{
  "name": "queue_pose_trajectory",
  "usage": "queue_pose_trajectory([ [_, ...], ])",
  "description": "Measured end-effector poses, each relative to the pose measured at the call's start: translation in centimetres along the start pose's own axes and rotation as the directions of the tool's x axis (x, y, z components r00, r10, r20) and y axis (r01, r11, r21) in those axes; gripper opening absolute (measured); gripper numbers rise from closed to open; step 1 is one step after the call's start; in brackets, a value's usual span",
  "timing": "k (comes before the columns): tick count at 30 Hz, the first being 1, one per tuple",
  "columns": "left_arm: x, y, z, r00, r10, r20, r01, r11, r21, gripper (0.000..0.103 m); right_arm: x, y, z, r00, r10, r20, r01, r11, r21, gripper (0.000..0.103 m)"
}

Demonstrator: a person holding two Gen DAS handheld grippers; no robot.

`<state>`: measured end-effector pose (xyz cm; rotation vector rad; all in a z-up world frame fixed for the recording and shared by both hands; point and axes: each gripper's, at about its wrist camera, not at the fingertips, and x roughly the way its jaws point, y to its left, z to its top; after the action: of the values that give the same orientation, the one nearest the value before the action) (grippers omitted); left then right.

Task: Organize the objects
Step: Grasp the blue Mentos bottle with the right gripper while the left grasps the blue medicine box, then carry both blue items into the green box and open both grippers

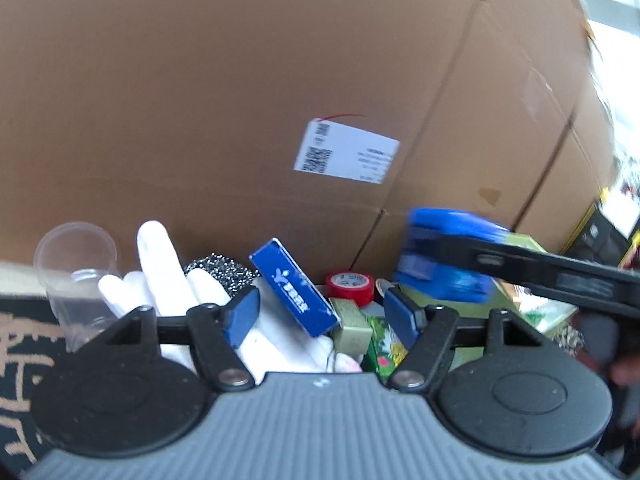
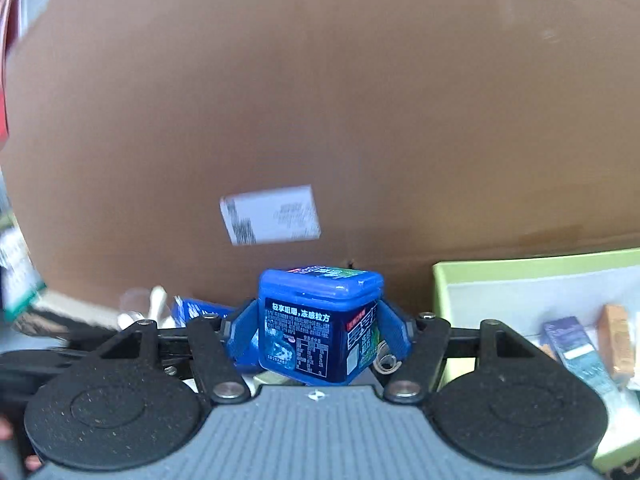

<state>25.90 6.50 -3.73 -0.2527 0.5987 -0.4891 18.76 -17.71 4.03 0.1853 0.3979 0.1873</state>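
While the right gripper (image 2: 318,338) carries the blue gum box (image 2: 318,326), the step in hand seems to be the transfer to a sorted place.
Right jaws: clamped on the blue gum box, one blue pad on each side.
Box position: upright between the pads, lifted above the clutter.
Left gripper (image 1: 320,316): jaws apart, nothing between them; it hovers over the white glove (image 1: 168,280) and the blue carton (image 1: 292,288).
Next move: probably a swing right to the green tray (image 2: 520,270), then lower and release inside its wall.
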Motion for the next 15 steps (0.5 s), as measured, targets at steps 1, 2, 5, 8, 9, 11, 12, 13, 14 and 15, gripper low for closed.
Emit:
queue_pose_trajectory([
  [1, 0.2, 0.0, 0.3, 1.000, 0.012, -0.009, -0.012, 1.000, -0.021, 0.068, -0.9, -0.5, 0.0, 1.000, 0.010, 0.015, -0.010, 1.000, 0.010, 0.069],
  [2, 0.6, -0.1, 0.6, 0.999, 0.030, -0.019, -0.031, 0.999, -0.032, 0.067, -2.0, -0.3, -0.1, 1.000, 0.017, 0.027, -0.017, 1.000, 0.010, 0.069],
  [5, 2.1, -0.3, 1.4, 0.994, 0.083, -0.069, -0.088, 0.994, -0.061, 0.042, -5.2, -0.6, -1.5, 0.999, 0.036, 0.029, -0.036, 0.999, -0.005, 0.069],
  [8, 2.8, -0.6, 1.5, 0.989, 0.105, -0.101, -0.112, 0.992, -0.064, 0.022, -8.1, -1.0, -3.5, 0.999, 0.050, 0.006, -0.050, 0.999, -0.019, 0.069],
  [9, 2.6, -0.9, 1.4, 0.990, 0.105, -0.099, -0.112, 0.992, -0.065, 0.019, -8.9, -1.2, -4.2, 0.999, 0.049, -0.007, -0.049, 0.999, -0.017, 0.069],
  [11, 1.9, -1.6, 1.1, 0.991, 0.099, -0.086, -0.104, 0.993, -0.054, 0.016, -10.0, -1.8, -5.6, 0.999, 0.034, -0.040, -0.034, 0.999, -0.017, 0.069],
  [12, 1.1, -2.2, 0.9, 0.993, 0.095, -0.072, -0.098, 0.995, -0.036, 0.016, -10.5, -2.2, -6.3, 0.998, 0.016, -0.058, -0.017, 1.000, -0.017, 0.069],
  [13, 0.3, -3.0, 0.6, 0.994, 0.099, -0.057, -0.099, 0.995, -0.007, 0.016, -10.9, -2.5, -7.0, 0.997, -0.004, -0.072, 0.002, 1.000, -0.019, 0.069],
  [14, -0.7, -3.7, 0.2, 0.994, 0.097, -0.043, -0.096, 0.995, 0.018, 0.016, -11.5, -3.0, -7.8, 0.996, -0.024, -0.084, 0.022, 0.999, -0.023, 0.069],
  [15, -1.9, -4.5, -0.2, 0.995, 0.091, -0.031, -0.089, 0.995, 0.039, 0.016, -11.9, -3.3, -8.5, 0.994, -0.042, -0.097, 0.039, 0.999, -0.029, 0.069],
])
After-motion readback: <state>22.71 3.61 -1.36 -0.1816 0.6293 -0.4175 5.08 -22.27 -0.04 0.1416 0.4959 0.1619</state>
